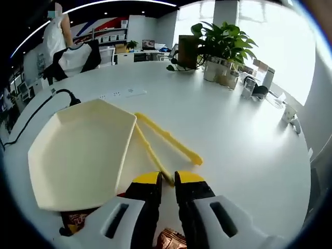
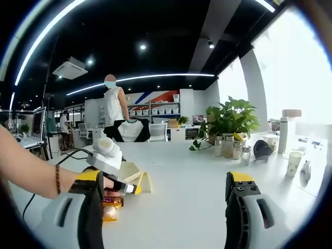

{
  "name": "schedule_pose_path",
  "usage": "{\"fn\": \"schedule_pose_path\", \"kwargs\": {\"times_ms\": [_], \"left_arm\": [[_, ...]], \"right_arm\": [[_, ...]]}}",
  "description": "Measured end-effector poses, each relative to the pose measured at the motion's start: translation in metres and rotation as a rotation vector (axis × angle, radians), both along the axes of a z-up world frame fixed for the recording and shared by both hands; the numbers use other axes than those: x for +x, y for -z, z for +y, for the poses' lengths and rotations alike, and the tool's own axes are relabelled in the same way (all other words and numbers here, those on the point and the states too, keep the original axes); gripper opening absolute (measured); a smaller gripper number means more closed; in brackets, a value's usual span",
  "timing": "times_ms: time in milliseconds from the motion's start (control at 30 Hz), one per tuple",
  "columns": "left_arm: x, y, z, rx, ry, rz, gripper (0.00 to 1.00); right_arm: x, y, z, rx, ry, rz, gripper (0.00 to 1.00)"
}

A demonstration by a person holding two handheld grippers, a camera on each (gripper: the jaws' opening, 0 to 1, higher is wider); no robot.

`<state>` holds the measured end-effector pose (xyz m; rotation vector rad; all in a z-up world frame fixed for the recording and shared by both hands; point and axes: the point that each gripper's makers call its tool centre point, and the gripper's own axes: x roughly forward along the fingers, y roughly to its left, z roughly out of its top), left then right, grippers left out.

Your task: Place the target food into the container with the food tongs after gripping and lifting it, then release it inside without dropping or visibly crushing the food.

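My left gripper (image 1: 167, 179) is shut on the joined end of the yellow food tongs (image 1: 166, 137), whose two arms spread away across the white table. A pale cream, angular container (image 1: 78, 150) lies just left of the tongs. Brown food pieces (image 1: 171, 239) peek out beneath my left jaws, another (image 1: 75, 220) by the container's near edge. In the right gripper view my right gripper (image 2: 166, 194) hangs open and holds nothing. A hand holds the left gripper (image 2: 106, 155) at the left there, with the tongs (image 2: 144, 182), the container (image 2: 129, 168) and orange-brown food (image 2: 110, 207) beside it.
A potted plant (image 1: 223, 44) and several jars (image 1: 225, 75) stand at the table's far side, cups (image 2: 293, 163) to the right. A black cable (image 1: 36, 111) and power strip (image 1: 122, 93) lie beyond the container. A person (image 2: 114, 109) stands by chairs in the background.
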<state>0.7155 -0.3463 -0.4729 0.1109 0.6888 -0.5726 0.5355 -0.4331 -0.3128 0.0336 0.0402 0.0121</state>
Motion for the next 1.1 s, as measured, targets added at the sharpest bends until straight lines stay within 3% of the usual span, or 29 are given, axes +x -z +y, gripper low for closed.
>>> {"fn": "schedule_pose_path", "kwargs": {"times_ms": [167,233,300,367,467,533,600,733,800,900,1033,1100], "left_arm": [[0.001,-0.003,0.005,-0.030,-0.010,0.005,0.04],[0.001,-0.012,-0.003,0.017,0.109,-0.079,0.03],[0.002,-0.020,-0.001,0.064,0.127,-0.121,0.02],[-0.002,-0.030,-0.009,-0.023,0.141,-0.120,0.02],[-0.003,-0.041,-0.006,-0.007,0.162,-0.165,0.02],[-0.010,-0.051,-0.006,-0.039,0.190,-0.191,0.02],[-0.014,-0.061,-0.003,-0.026,0.216,-0.242,0.02],[-0.016,-0.069,0.003,-0.040,0.238,-0.267,0.02],[-0.021,-0.077,0.004,-0.051,0.284,-0.316,0.02],[-0.028,-0.082,0.014,-0.057,0.284,-0.335,0.02],[-0.033,-0.098,0.018,-0.121,0.291,-0.397,0.02],[-0.037,-0.102,0.024,-0.106,0.297,-0.427,0.02]], "right_arm": [[-0.003,0.002,-0.006,-0.003,0.013,0.004,0.99],[-0.002,0.005,-0.008,0.005,0.019,0.011,0.99],[-0.001,0.007,-0.008,0.014,0.022,0.018,0.99],[-0.001,0.008,-0.008,0.022,0.023,0.023,0.99],[-0.001,0.010,-0.006,0.019,0.018,0.026,0.99],[-0.002,0.012,-0.006,0.023,0.023,0.031,0.99],[-0.002,0.012,-0.005,0.035,0.019,0.031,0.99],[-0.002,0.014,-0.004,0.034,0.017,0.038,0.99],[-0.001,0.014,-0.003,0.043,0.013,0.033,0.99],[0.002,0.013,0.000,0.042,0.004,0.037,0.99],[0.004,0.012,0.003,0.045,-0.003,0.038,0.99],[0.006,0.013,0.005,0.043,0.000,0.050,0.99]]}}
